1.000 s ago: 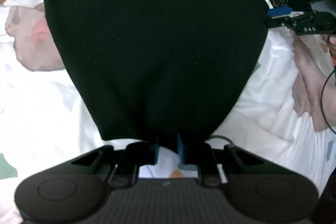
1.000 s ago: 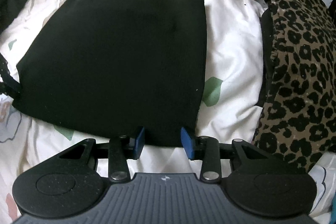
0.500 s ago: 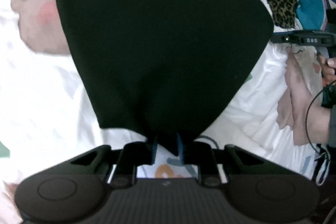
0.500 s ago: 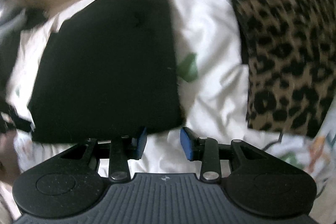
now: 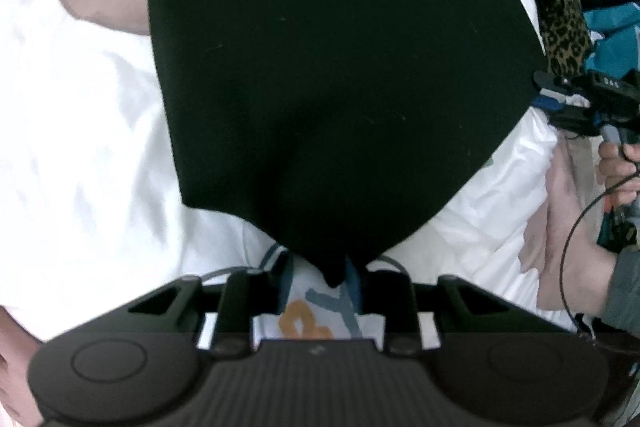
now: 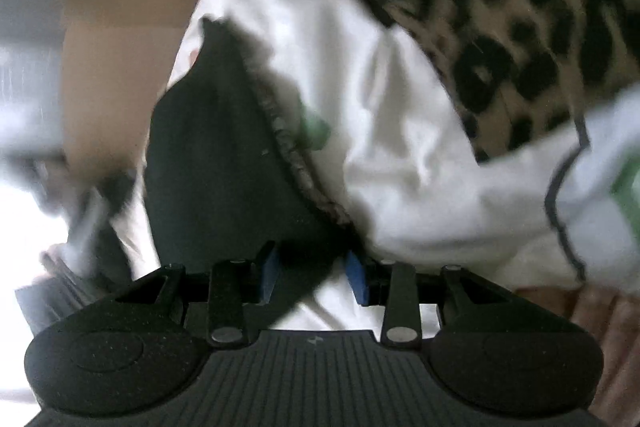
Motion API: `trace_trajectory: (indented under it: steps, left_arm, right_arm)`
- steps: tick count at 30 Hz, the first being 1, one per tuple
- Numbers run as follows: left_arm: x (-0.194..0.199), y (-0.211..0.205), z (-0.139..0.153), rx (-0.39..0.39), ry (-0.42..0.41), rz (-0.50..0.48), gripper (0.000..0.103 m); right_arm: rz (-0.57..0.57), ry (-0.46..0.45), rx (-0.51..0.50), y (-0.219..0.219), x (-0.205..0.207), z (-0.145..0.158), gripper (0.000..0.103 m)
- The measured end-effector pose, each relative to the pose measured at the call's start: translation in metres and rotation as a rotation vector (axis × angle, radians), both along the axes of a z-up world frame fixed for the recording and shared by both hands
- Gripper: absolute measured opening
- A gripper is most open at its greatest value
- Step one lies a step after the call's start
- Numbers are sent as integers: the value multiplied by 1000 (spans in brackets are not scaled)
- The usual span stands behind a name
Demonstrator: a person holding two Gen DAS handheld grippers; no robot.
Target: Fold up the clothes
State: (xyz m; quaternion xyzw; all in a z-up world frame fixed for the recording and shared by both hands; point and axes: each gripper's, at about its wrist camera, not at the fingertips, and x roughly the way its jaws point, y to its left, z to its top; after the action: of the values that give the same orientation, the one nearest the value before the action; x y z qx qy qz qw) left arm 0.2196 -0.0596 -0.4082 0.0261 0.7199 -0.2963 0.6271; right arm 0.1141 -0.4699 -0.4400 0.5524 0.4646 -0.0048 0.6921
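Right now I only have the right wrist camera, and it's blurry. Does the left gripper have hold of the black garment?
Observer: Not firmly. In the left wrist view a corner of the black garment sits between the left gripper's fingers, but its jaws are opening and the sheet shows in the gap.
Operator: How does the garment lie overall?
Observer: It is spread out as one dark panel on the white printed sheet.
Operator: Where is my right gripper on it?
Observer: The right gripper is at the garment's right-hand corner, fingertips at the edge. I cannot tell whether they touch it.
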Motion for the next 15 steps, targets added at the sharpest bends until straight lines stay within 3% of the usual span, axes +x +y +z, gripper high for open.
trace_trajectory:
  steps: [2, 3, 4, 5, 9, 11, 12, 15]
  left_arm:
    - [-1, 0, 0, -5, 1, 5, 31]
    - [-1, 0, 0, -7, 3, 10, 31]
    - [-1, 0, 0, -10, 6, 15, 31]
    - [-1, 1, 0, -13, 14, 26, 31]
    - [-4, 2, 2, -35, 34, 41, 31]
    - [-9, -1, 0, -23, 31, 25, 32]
    - [-10, -2, -1, -22, 32, 21, 33]
    - [-12, -4, -2, -25, 35, 19, 36]
  right_arm:
    - [-12, -9, 20, 1, 0, -3, 42]
    - [-8, -16, 14, 2, 1, -1, 32]
    - [-1, -28, 5, 3, 2, 3, 13]
    - [6, -40, -4, 3, 2, 6, 10]
    - [4, -90, 2, 9, 5, 13, 13]
    - [21, -68, -5, 10, 8, 9, 16]
    - [28, -51, -6, 10, 10, 5, 24]
    - [31, -37, -6, 14, 12, -4, 26]
